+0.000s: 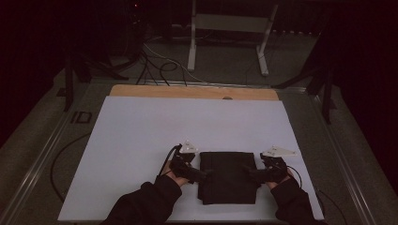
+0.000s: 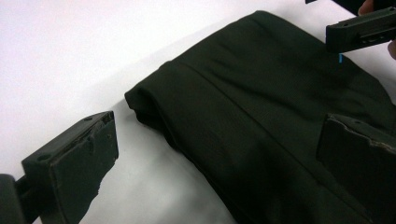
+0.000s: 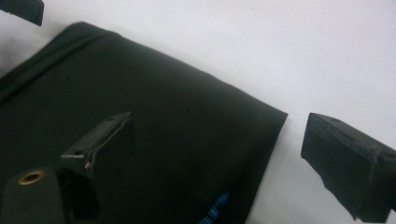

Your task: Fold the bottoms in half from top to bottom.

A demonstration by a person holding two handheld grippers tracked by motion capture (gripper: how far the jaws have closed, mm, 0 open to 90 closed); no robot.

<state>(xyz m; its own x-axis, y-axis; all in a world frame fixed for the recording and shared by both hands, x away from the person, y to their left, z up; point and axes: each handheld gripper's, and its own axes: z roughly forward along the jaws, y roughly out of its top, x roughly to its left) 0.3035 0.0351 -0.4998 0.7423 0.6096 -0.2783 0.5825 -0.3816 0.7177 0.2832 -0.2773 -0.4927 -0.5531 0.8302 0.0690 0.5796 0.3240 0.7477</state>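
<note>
Folded cloth (image 1: pixel 228 177) lies on the mat (image 1: pixel 141 136), near edge. Left gripper (image 1: pixel 205 174) and right gripper (image 1: pixel 247 172) flank it, jaws spread, empty. Likely pre-grasp; next, close on both side edges.

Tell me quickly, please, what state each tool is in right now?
Left tool: open, jaws straddling the left edge of the folded black cloth, not clamped.
Right tool: open, jaws straddling the cloth's right edge, holding nothing.
</note>
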